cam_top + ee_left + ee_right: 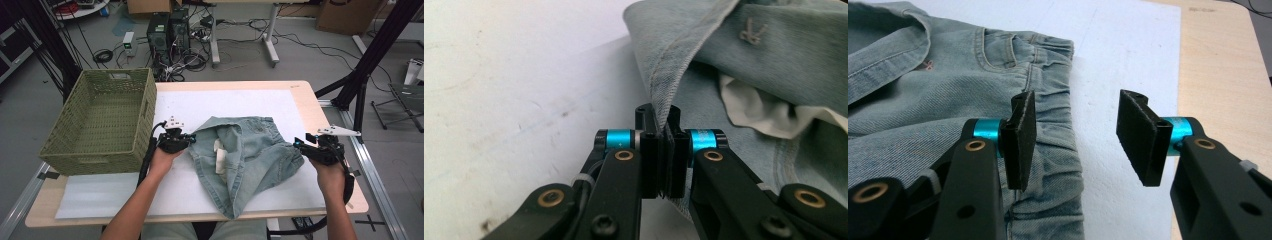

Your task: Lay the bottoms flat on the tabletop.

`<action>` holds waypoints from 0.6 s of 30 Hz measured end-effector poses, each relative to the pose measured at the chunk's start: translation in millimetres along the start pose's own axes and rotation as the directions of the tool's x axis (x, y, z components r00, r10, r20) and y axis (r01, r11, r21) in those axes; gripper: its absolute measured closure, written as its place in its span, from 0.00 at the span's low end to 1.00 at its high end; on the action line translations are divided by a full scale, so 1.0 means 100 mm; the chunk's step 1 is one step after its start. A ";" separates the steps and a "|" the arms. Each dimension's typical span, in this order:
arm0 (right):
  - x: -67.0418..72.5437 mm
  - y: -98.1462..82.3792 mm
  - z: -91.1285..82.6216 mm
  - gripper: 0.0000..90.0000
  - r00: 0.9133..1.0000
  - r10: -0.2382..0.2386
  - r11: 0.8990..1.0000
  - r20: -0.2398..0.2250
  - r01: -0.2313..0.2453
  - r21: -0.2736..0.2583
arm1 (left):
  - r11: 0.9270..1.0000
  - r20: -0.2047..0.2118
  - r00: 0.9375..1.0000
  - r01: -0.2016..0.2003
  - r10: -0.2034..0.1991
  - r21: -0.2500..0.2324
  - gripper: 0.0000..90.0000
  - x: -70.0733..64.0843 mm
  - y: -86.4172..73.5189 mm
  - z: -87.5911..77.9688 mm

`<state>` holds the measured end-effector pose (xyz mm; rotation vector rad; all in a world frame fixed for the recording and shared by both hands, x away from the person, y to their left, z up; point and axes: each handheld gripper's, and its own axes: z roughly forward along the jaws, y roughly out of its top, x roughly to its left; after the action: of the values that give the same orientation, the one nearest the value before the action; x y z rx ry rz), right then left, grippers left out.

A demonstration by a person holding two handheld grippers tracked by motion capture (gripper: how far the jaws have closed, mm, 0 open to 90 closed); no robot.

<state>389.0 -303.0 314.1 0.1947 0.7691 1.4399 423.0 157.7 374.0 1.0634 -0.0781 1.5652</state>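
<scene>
A pair of light blue denim shorts [245, 155] lies crumpled on the white mat [225, 102], with a white pocket lining [220, 156] turned out. My left gripper [191, 140] sits at the shorts' left edge. In the left gripper view its jaws are shut on the denim hem [659, 75], the cloth pinched between the pads [649, 155]. My right gripper [299, 143] rests at the shorts' right edge. In the right gripper view it [1075, 135] stands open, one pad [1020, 135] over the elastic waistband [1053, 150], the other above the mat.
A green woven basket [102, 122] stands at the left end of the table, close to my left hand. The wooden table edge [327, 125] runs along the right. Computer towers [167, 32] and cables lie on the floor beyond.
</scene>
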 end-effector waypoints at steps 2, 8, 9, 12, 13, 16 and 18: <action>-0.01 0.00 -0.02 0.57 1.000 0.002 1.000 0.001 -0.002 -0.002 | 1.000 0.008 1.000 -0.009 0.009 -0.004 0.97 -0.04 -0.03 -0.05; -0.05 -0.01 -0.04 0.58 1.000 0.010 1.000 0.004 -0.010 -0.007 | 1.000 0.026 1.000 0.003 -0.002 -0.020 0.97 -0.16 -0.22 -0.18; -0.06 -0.01 -0.03 0.58 1.000 0.013 1.000 0.006 -0.013 -0.004 | 1.000 0.029 1.000 0.004 -0.003 -0.022 0.97 -0.18 -0.25 -0.20; -0.05 -0.01 0.01 0.58 1.000 0.014 1.000 0.003 -0.014 -0.001 | 0.999 0.057 0.998 0.036 -0.035 -0.020 0.97 -0.20 -0.35 -0.27; -0.04 -0.01 0.01 0.58 1.000 0.013 1.000 0.001 -0.013 -0.002 | 0.999 0.070 0.997 0.044 -0.043 -0.019 0.97 -0.21 -0.37 -0.30; -0.02 0.00 0.04 0.58 1.000 -0.003 1.000 -0.005 0.003 -0.006 | 0.999 0.118 0.993 0.032 -0.031 -0.002 0.97 -0.26 -0.39 -0.33; 0.00 0.00 0.07 0.58 1.000 -0.005 1.000 -0.009 0.005 -0.003 | 1.000 0.152 0.988 0.013 -0.012 -0.008 0.91 -0.29 -0.33 -0.32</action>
<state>392.9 -300.9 318.9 0.1840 0.7742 1.4379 428.7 164.6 321.1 1.1730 -0.1819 1.4692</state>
